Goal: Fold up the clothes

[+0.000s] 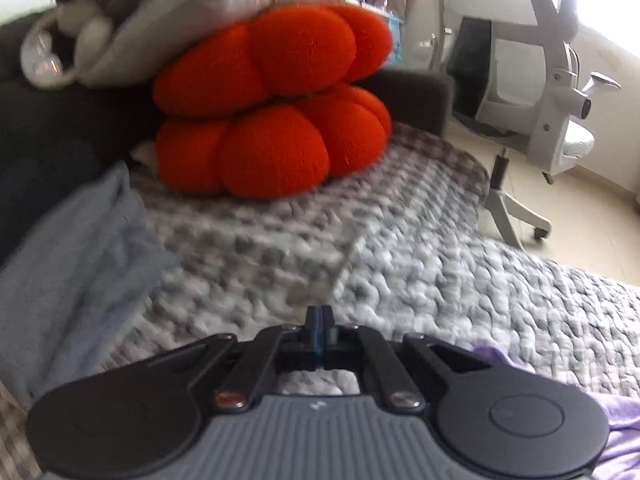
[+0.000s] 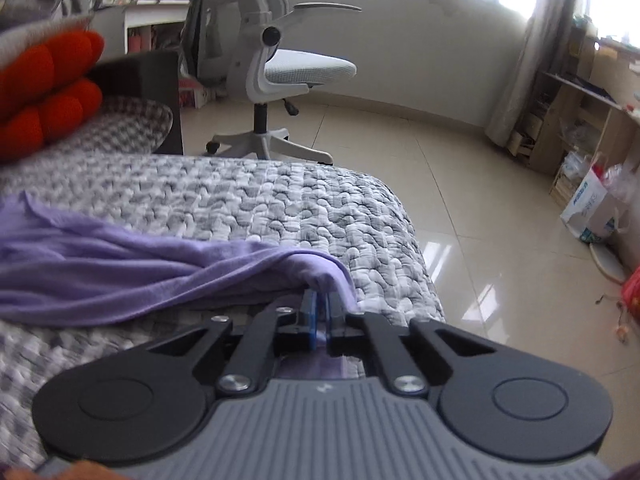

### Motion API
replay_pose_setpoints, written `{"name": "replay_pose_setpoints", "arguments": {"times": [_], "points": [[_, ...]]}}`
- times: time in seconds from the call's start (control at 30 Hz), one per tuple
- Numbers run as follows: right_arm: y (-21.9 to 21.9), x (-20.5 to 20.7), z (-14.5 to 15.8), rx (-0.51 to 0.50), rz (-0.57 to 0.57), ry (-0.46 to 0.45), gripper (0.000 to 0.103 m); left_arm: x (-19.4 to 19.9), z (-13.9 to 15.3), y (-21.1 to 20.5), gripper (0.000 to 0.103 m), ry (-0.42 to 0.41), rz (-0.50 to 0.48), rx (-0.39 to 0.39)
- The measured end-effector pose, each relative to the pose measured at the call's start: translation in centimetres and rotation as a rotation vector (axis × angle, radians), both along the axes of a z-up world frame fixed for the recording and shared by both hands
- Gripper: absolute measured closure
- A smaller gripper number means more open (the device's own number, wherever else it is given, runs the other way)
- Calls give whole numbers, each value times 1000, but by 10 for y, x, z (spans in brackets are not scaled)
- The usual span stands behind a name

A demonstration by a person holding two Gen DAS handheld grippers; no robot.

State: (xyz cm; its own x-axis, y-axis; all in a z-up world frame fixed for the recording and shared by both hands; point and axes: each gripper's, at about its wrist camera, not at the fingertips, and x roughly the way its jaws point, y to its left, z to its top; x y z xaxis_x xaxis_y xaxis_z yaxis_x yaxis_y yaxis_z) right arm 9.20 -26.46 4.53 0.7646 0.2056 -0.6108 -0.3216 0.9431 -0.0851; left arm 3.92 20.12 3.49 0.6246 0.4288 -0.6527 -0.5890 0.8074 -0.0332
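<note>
A lilac garment (image 2: 120,264) lies rumpled across the grey quilted bed cover (image 2: 280,200), stretching from the left to near the bed's right corner. My right gripper (image 2: 320,308) is shut on a bunched edge of it, and lilac cloth shows between the blue pads. In the left wrist view my left gripper (image 1: 322,320) is shut with nothing between its fingers, hovering over the quilted cover (image 1: 440,280). A corner of the lilac garment (image 1: 624,420) shows at the lower right there. A pale blue-grey cloth (image 1: 76,272) lies at the left.
Two stacked orange cushions (image 1: 272,104) sit at the head of the bed under a grey pillow (image 1: 208,12). A white office chair (image 2: 280,68) stands on the tiled floor beyond the bed's edge. Shelves and bags (image 2: 592,200) line the right wall.
</note>
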Motion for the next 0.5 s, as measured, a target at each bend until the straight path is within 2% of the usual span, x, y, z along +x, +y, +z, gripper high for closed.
{"name": "replay_pose_setpoints", "arguments": {"times": [0.03, 0.07, 0.1, 0.17, 0.2, 0.27, 0.4, 0.5], "points": [[0, 2, 0, 0, -18, 11, 97, 0, -2, 1, 103, 4, -17, -35], [2, 4, -2, -19, -22, 25, 88, 1, -2, 0, 103, 9, -49, -69], [5, 5, -3, -37, -26, 39, 85, 1, -3, -2, 100, 14, -81, -102], [10, 4, -5, -67, -20, 48, 72, 0, -3, -7, 86, 29, -120, -101], [12, 1, -6, -78, -11, 45, 69, -1, -4, -10, 76, 37, -122, -89], [16, -2, -4, -66, 3, 40, 62, -3, -5, -15, 76, 42, -129, -80], [23, -2, -8, -61, 21, 83, 60, -4, -9, -20, 76, 47, -164, -96], [35, -3, -22, -146, 71, 113, 60, 0, -14, -27, 78, 67, -152, -81]]}}
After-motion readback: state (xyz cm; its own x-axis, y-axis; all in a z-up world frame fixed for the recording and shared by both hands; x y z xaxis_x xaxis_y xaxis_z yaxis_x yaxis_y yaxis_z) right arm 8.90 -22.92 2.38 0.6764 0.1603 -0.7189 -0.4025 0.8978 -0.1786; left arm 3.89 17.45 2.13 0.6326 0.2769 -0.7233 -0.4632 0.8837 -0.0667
